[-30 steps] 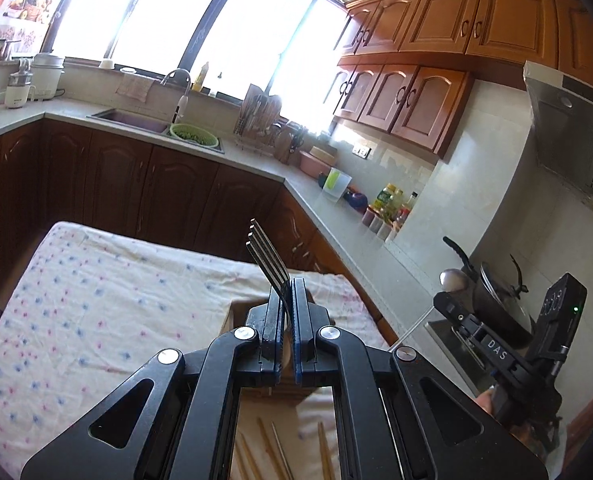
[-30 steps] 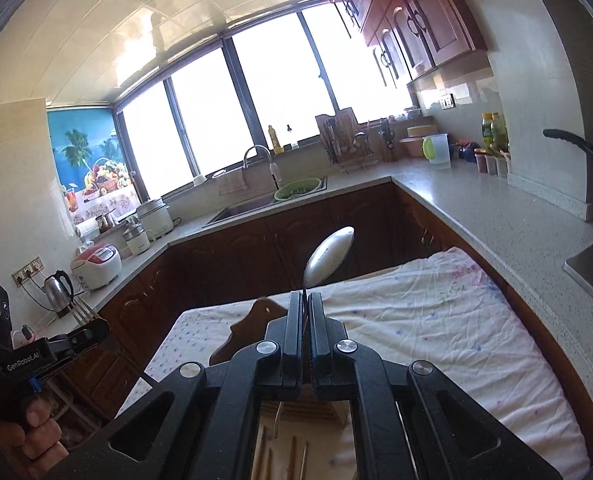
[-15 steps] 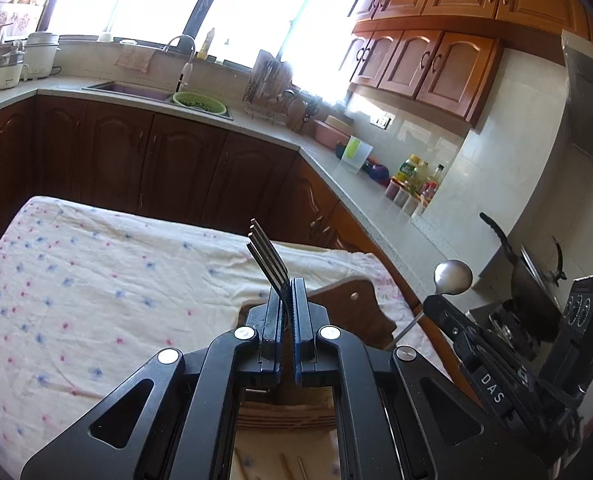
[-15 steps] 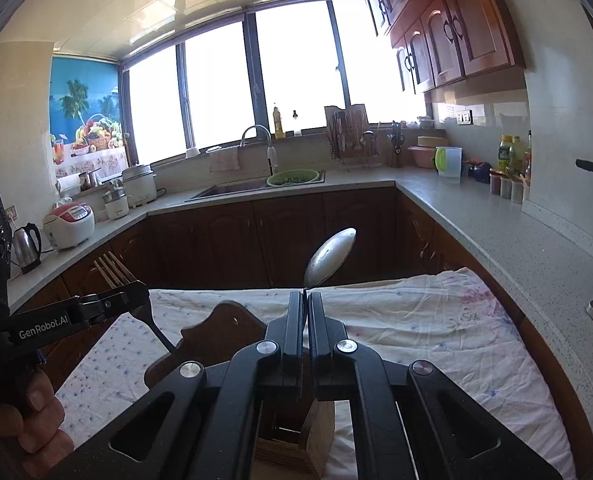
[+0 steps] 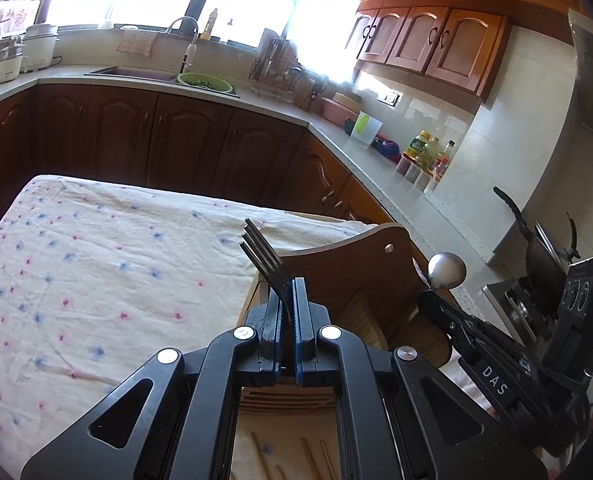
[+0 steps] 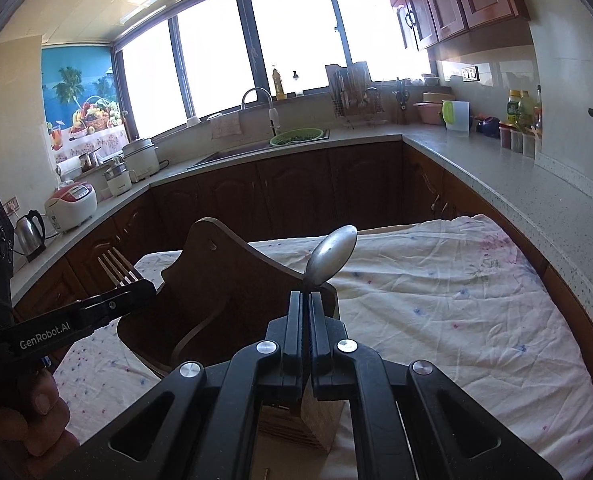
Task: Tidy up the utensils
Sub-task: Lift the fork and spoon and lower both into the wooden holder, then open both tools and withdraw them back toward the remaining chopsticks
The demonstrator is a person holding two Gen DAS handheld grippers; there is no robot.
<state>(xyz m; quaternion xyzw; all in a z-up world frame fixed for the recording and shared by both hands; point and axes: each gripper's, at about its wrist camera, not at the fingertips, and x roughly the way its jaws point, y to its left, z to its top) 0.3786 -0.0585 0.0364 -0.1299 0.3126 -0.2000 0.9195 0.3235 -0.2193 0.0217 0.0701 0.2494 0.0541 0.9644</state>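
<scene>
My left gripper (image 5: 287, 292) is shut on a metal fork (image 5: 262, 254), tines up and tilted left, just above a brown wooden utensil holder (image 5: 360, 276). My right gripper (image 6: 305, 300) is shut on a metal spoon (image 6: 330, 258), bowl up, over the same holder (image 6: 224, 288). The left gripper (image 6: 136, 288) with its fork (image 6: 116, 266) shows in the right wrist view at the holder's left. The right gripper (image 5: 432, 300) with its spoon (image 5: 446, 270) shows in the left wrist view at the holder's right. Several chopsticks (image 5: 312, 456) lie on the cloth below.
The holder stands on a table under a flowered white cloth (image 5: 96, 264). Dark cabinets and a grey counter (image 6: 496, 168) wrap around behind, with a sink (image 6: 256, 148), a dish rack (image 6: 354, 92), jars and appliances. A stove with a pan (image 5: 536, 248) is at the right.
Both grippers have come down and closer to the wooden holder, which now fills more of each view. Fork and spoon stay gripped. The two grippers are nearer each other.
</scene>
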